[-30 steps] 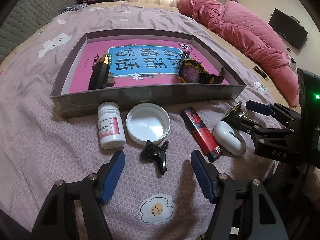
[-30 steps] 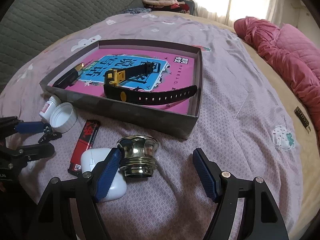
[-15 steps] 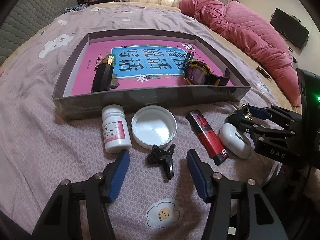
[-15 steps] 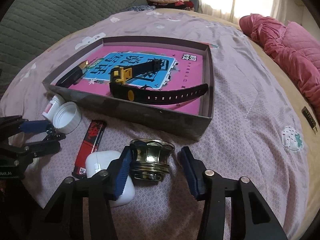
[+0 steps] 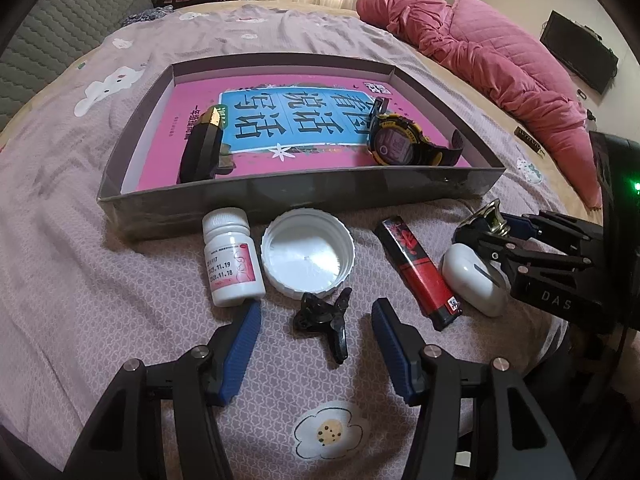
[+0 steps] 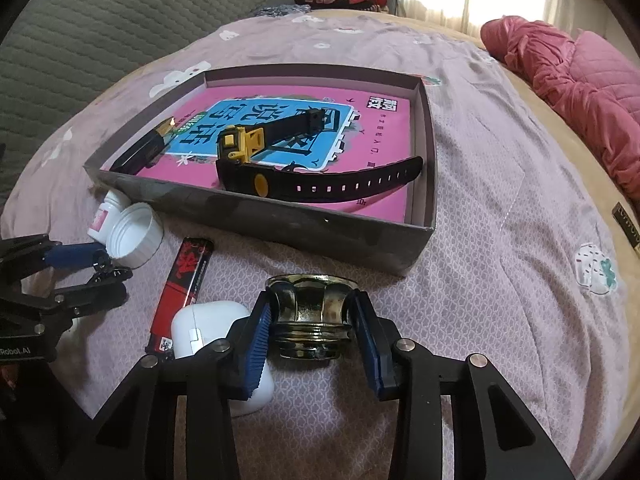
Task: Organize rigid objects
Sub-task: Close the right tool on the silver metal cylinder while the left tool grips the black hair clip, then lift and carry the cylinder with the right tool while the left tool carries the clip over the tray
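Pointing steeply down at the bed, right gripper (image 6: pixel 310 330) closing, pads touching both sides of the brass cap (image 6: pixel 309 316) beside the box (image 6: pixel 280 224). Left gripper (image 5: pixel 316 342) spread, hair clip (image 5: pixel 325 322) lying loose between its fingers.

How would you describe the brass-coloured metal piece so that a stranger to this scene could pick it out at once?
Start at the shallow grey box on the bed and look in front of its near wall. A row of small things lies there, and the brass piece is beside the white earbud case, between the closing right gripper's pads. It alone is shiny, fluted metal.
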Demonstrator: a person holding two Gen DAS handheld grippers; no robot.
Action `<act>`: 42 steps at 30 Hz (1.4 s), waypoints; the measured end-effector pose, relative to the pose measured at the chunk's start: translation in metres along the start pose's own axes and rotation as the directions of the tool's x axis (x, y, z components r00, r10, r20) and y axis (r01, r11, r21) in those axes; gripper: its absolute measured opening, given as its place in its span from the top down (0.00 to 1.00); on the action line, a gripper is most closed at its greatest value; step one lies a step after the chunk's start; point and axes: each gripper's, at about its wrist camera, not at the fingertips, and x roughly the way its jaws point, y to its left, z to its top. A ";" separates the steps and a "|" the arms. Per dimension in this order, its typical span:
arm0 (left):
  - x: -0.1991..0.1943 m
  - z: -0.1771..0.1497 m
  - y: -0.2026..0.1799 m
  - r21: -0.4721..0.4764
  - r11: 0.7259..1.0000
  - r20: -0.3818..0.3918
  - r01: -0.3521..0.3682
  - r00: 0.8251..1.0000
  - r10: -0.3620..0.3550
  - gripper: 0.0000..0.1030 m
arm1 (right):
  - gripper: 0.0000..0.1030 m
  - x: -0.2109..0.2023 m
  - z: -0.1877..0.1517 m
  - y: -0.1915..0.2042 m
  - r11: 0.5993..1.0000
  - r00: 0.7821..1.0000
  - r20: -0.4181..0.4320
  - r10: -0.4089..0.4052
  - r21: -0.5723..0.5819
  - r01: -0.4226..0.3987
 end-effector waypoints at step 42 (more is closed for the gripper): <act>-0.035 -0.002 -0.011 0.049 0.999 0.091 -0.016 0.996 0.011 0.73 | 0.64 -0.036 0.003 0.006 1.000 0.993 0.114 0.026 -0.019 -0.024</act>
